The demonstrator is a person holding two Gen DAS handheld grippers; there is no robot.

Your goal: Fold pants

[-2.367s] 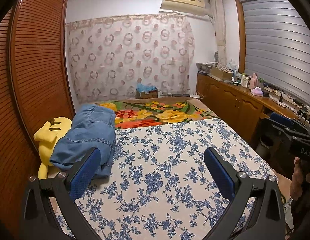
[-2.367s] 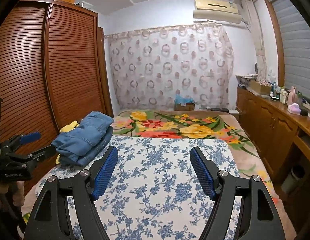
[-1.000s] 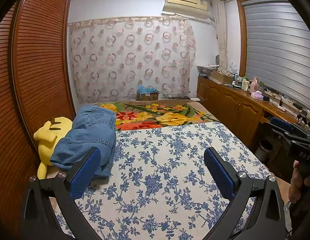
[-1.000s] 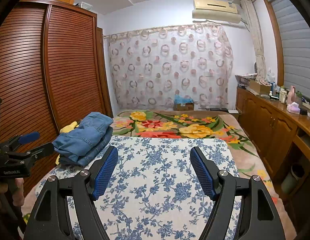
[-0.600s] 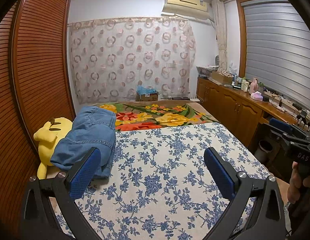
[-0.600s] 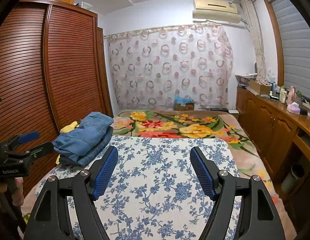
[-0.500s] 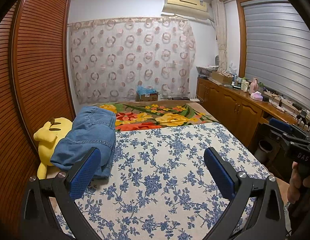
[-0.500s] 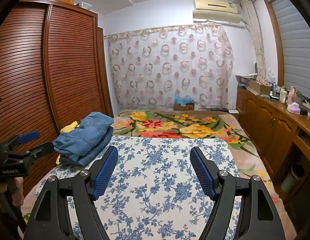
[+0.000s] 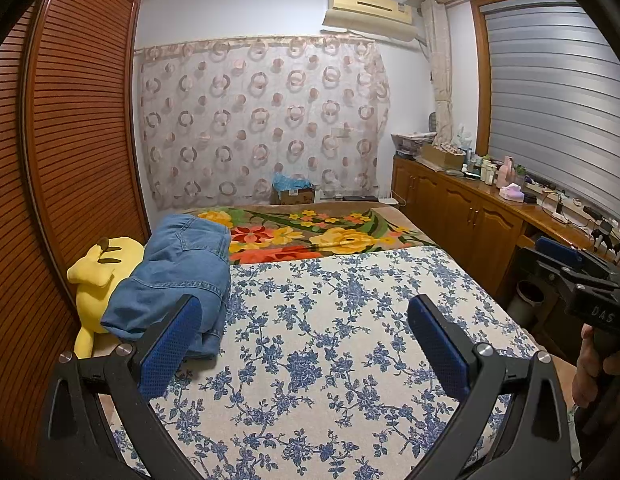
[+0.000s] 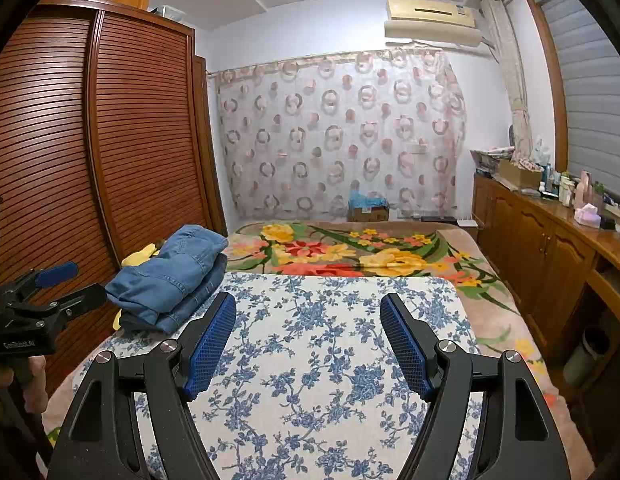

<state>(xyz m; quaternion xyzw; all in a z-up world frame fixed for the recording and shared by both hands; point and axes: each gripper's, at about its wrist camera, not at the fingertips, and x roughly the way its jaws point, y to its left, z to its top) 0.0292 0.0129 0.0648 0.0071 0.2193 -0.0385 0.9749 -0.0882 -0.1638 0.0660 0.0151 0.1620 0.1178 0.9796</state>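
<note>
Both tools hang over the near end of the bed with nothing in them: the left gripper (image 9: 304, 340) stands wide, the right gripper (image 10: 308, 338) likewise gaping. Beyond them the blue-flowered sheet (image 10: 330, 344) lies bare, probably kept free as the folding surface. The jeans (image 9: 178, 272) sit folded at the far left edge, leaning on a yellow plush toy (image 9: 98, 276), seemingly set aside as finished.

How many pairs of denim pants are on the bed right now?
2, it seems: folded blue denim pants stacked on a darker folded pair, left side of the bed beside the yellow plush toy.
</note>
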